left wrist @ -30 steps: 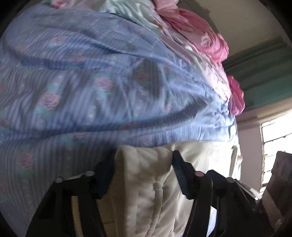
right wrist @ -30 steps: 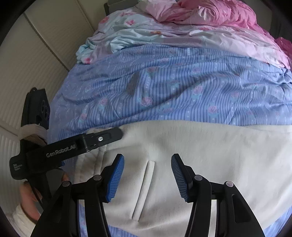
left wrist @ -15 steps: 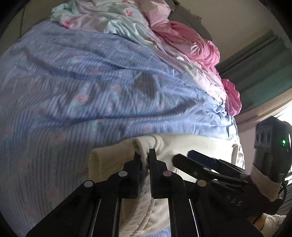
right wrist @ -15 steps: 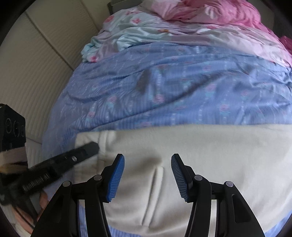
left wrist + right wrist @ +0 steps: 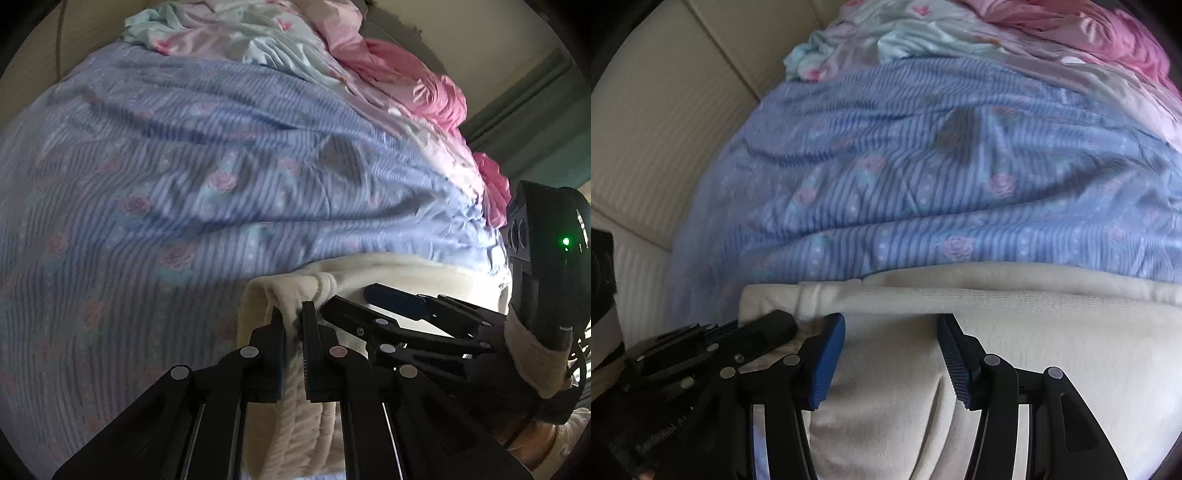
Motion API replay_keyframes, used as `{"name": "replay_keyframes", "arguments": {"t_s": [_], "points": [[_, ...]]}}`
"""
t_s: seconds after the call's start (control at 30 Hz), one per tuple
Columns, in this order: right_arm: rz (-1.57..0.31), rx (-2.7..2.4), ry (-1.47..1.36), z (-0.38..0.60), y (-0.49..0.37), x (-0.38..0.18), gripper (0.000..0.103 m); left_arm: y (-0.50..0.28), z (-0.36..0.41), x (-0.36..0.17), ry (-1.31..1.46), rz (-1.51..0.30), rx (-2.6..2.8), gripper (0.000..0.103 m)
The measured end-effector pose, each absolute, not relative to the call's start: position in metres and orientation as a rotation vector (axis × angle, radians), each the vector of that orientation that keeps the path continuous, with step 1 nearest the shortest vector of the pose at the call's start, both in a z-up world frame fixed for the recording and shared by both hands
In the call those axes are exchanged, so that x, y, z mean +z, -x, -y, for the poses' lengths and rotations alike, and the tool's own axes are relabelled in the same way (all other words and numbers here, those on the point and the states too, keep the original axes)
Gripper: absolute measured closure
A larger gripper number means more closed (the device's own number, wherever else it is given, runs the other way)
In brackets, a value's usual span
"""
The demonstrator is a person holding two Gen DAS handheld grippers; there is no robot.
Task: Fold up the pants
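Observation:
Cream pants (image 5: 332,282) lie on the bed in front of me, spreading rightward in the right wrist view (image 5: 1015,332). My left gripper (image 5: 293,314) is shut on a bunched fold at the pants' ribbed end, and the cloth hangs down between its fingers. My right gripper (image 5: 892,325) is open and points down over the flat cream cloth just to the right of that end. Its blue pads (image 5: 831,354) stand apart with the cloth lying below them. The right gripper's fingers (image 5: 399,304) show close beside the left one. The left gripper's fingers (image 5: 772,328) show at the lower left.
A blue striped sheet with pink roses (image 5: 184,166) covers the bed. Crumpled pink and pale blue bedding (image 5: 1089,33) is piled at the far end. A cream padded wall (image 5: 665,129) runs along the left. A green curtain (image 5: 535,122) hangs at the right.
My left gripper shut on the pants' ribbed end and bunched it up. My right gripper came down and closer to the cloth, still open, and now sits right beside the left one.

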State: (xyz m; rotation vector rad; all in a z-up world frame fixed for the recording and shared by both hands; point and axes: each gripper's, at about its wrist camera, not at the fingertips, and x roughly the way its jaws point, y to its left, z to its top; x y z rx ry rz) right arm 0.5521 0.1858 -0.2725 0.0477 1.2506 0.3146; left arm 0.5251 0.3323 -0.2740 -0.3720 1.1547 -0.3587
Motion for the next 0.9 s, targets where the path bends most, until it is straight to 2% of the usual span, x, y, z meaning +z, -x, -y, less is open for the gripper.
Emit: {"name": "replay_keyframes", "arguments": {"t_s": [0.17,0.2,0.23,0.33,0.43,0.6,0.67,0.83,0.9], "points": [[-1.252,0.336,-0.093,-0.176,-0.554,-0.272,0.050,-0.531,-0.334,-0.285,0.366,-1.183,-0.337,0.089],[-1.244,0.339,-0.102,-0.174,-0.554,-0.268,0.050,-0.531,-0.333,-0.284,0.358,-1.187,-0.330,0.084],[-1.236,0.337,-0.104,-0.172,-0.553,-0.265,0.050,-0.530,-0.332,-0.281,0.341,-1.186,-0.310,0.074],[-1.218,0.335,-0.110,-0.166,-0.548,-0.252,0.049,-0.519,-0.328,-0.254,0.216,-1.129,-0.206,0.063],[-1.182,0.326,-0.121,-0.150,-0.535,-0.230,0.049,-0.503,-0.329,-0.224,0.158,-1.076,-0.178,0.058],[-1.103,0.308,-0.165,-0.105,-0.504,-0.185,0.049,-0.457,-0.312,-0.165,0.099,-1.000,-0.158,0.057],[-1.065,0.299,-0.177,-0.079,-0.479,-0.164,0.048,-0.434,-0.295,-0.142,0.080,-0.980,-0.172,0.050],[-1.014,0.271,-0.206,-0.018,-0.423,-0.121,0.045,-0.383,-0.238,-0.101,0.049,-0.959,-0.242,0.049],[-0.999,0.254,-0.219,0.011,-0.393,-0.105,0.045,-0.365,-0.210,-0.089,0.024,-0.945,-0.286,0.045]]}}
